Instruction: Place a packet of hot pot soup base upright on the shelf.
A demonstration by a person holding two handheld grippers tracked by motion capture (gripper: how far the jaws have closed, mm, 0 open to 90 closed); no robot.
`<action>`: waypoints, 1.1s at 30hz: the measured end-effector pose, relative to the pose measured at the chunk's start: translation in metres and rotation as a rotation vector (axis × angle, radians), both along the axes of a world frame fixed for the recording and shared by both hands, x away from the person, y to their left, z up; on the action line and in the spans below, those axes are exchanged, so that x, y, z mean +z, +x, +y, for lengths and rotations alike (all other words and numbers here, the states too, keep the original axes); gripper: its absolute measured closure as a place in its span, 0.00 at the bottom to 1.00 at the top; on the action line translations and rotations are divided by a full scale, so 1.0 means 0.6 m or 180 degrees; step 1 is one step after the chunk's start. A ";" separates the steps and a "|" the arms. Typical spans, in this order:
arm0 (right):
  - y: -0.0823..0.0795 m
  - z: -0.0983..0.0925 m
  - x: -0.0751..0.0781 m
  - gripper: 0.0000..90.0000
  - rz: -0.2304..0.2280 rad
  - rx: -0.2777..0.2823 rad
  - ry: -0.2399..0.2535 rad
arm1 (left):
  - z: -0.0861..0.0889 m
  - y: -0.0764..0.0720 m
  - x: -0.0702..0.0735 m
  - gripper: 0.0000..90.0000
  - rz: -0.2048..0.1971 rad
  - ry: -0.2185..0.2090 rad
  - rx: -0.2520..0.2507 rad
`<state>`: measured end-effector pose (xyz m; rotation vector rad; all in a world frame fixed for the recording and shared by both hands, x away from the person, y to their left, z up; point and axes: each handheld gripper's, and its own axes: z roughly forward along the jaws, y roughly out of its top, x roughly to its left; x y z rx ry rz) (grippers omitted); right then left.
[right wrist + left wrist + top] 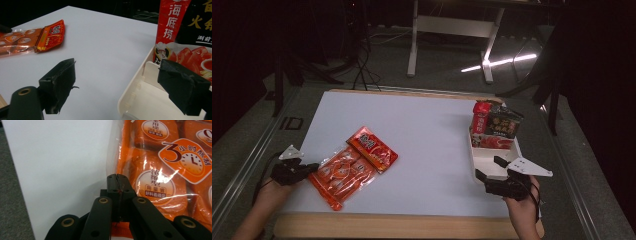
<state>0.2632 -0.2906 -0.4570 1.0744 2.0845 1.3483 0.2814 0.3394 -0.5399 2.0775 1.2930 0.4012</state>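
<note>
left gripper (pixel 117 178) fingers pinched on orange packet (pixel 160 182) edge, right gripper (pixel 130 85) fingers wide, astride white tray (pixel 135 97) rim

table (pixel 422 130): white top | on it: 2 orange packets (pixel 343 175), (pixel 372 148) | white tray (pixel 490 159)

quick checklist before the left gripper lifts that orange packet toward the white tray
1. Left gripper shut on the edge of the orange packet: ok.
2. Depth of that hold on the film: cannot tell.
3. Red packet overlaps the orange packet's far end, may get dragged: not ok.
4. Bare space at the near end of the white tray: ok.
5. Right gripper open, straddling the tray's near side wall, in the way: not ok.
6. Standing packets upright at the tray's far end: ok.
</note>
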 end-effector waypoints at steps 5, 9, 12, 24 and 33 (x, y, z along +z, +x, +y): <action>0.001 -0.001 0.000 0.17 0.0017 0.0000 0.0006 | -0.014 -0.005 0.004 1.00 0.0062 0.0083 -0.0126; 0.002 0.001 -0.001 0.17 0.0030 0.0013 0.0005 | -0.028 -0.013 0.004 1.00 0.0121 0.0023 -0.0212; 0.002 0.002 -0.001 0.17 0.0028 0.0025 0.0006 | -0.042 -0.020 0.003 1.00 0.0147 -0.0022 -0.0285; 0.002 0.002 0.000 0.17 0.0031 0.0032 0.0006 | -0.109 -0.031 0.009 1.00 0.0271 -0.0138 -0.0530; 0.001 0.000 0.001 0.17 0.0018 0.0030 0.0004 | -0.135 -0.033 0.006 1.00 0.0292 -0.0316 -0.0667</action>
